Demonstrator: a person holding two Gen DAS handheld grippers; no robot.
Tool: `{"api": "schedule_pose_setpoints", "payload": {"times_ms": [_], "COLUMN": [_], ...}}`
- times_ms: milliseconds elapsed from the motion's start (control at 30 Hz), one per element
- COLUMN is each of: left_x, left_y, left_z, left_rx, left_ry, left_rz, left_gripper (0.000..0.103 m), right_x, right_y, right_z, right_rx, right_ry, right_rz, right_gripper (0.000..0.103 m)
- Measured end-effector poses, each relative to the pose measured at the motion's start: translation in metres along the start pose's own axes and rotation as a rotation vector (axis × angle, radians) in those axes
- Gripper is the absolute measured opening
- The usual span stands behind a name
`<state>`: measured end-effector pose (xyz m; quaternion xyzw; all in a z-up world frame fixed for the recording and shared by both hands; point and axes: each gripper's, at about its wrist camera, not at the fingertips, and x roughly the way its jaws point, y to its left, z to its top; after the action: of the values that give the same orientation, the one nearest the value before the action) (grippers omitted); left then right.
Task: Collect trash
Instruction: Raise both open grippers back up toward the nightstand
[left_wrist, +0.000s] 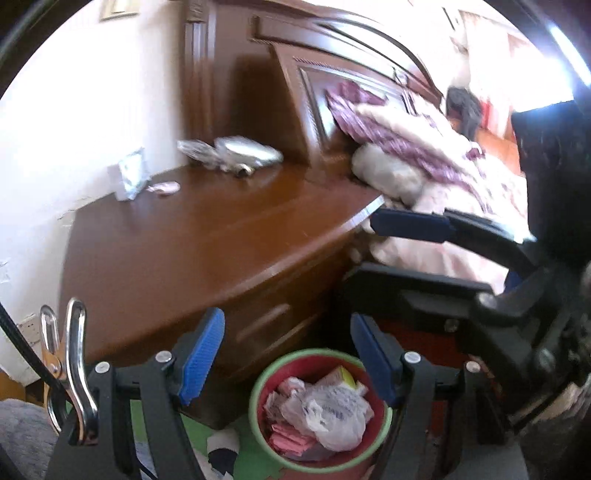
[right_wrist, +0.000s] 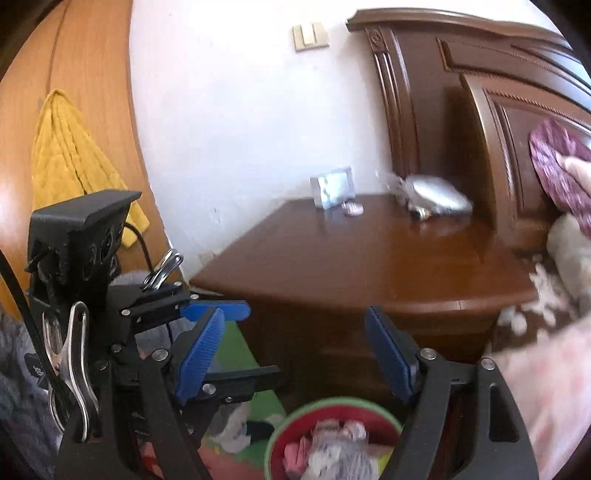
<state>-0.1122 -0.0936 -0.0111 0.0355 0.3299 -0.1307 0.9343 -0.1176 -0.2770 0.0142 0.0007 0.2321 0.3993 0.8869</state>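
A: So, how much of the trash has been collected?

B: Partly, by the look of it. Low in the left wrist frame, the bin (left_wrist: 320, 406), a round red tub with a green rim, already holds a crumpled white plastic bag (left_wrist: 334, 411) and pink paper scraps. On the table (left_wrist: 207, 236), in the upper left, a silvery foil packet (left_wrist: 129, 177) stands by the wall, a small pink wrapper (left_wrist: 164, 187) lies beside it, and a crinkled clear-plastic bundle (left_wrist: 229, 155) sits further right. Those seem to be what is left.

A: And the fingers?

B: The left gripper (left_wrist: 288, 360) frames the bin with its ribbed blue pads spread and nothing between them. The right gripper (right_wrist: 295, 354) is likewise spread and empty, above the same bin at the bottom of its own frame.

A: The surfaces?

B: The table is glossy, dark wood with a curved front edge. At the right, soft pink bedding (left_wrist: 443, 206) bulges against it.
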Motion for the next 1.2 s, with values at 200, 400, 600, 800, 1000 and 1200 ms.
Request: {"api": "schedule_pose_setpoints", "payload": {"times_ms": [200, 400, 600, 800, 1000, 1200], "left_x": [-0.025, -0.016, -0.002, 0.012, 0.015, 0.008], "left_y": [0.034, 0.076, 0.096, 0.099, 0.112, 0.136], "left_z": [0.034, 0.055, 0.054, 0.054, 0.063, 0.081], "left_rx": [-0.031, -0.148, -0.180, -0.178, -0.260, -0.263], "left_ry": [-0.092, -0.061, 0.006, 0.033, 0.014, -0.100], "left_rz": [0.077, 0.147, 0.169, 0.158, -0.019, 0.150], "left_gripper": [0.075, 0.075, 0.075, 0.075, 0.079, 0.079], "right_x": [0.011, 0.021, 0.036, 0.048, 0.057, 0.077], "right_y": [-0.006, -0.024, -0.063, -0.094, -0.107, -0.099], "right_z": [0.031, 0.055, 0.061, 0.055, 0.054, 0.066], "right_rx": [0.048, 0.168, 0.419, 0.581, 0.637, 0.590], "right_ry": [-0.061, -0.122, -0.165, -0.185, -0.196, -0.170], "right_rz": [0.028, 0.080, 0.235, 0.268, 0.233, 0.208], "right_gripper": [0.080, 0.080, 0.080, 0.081, 0.081, 0.081]}}
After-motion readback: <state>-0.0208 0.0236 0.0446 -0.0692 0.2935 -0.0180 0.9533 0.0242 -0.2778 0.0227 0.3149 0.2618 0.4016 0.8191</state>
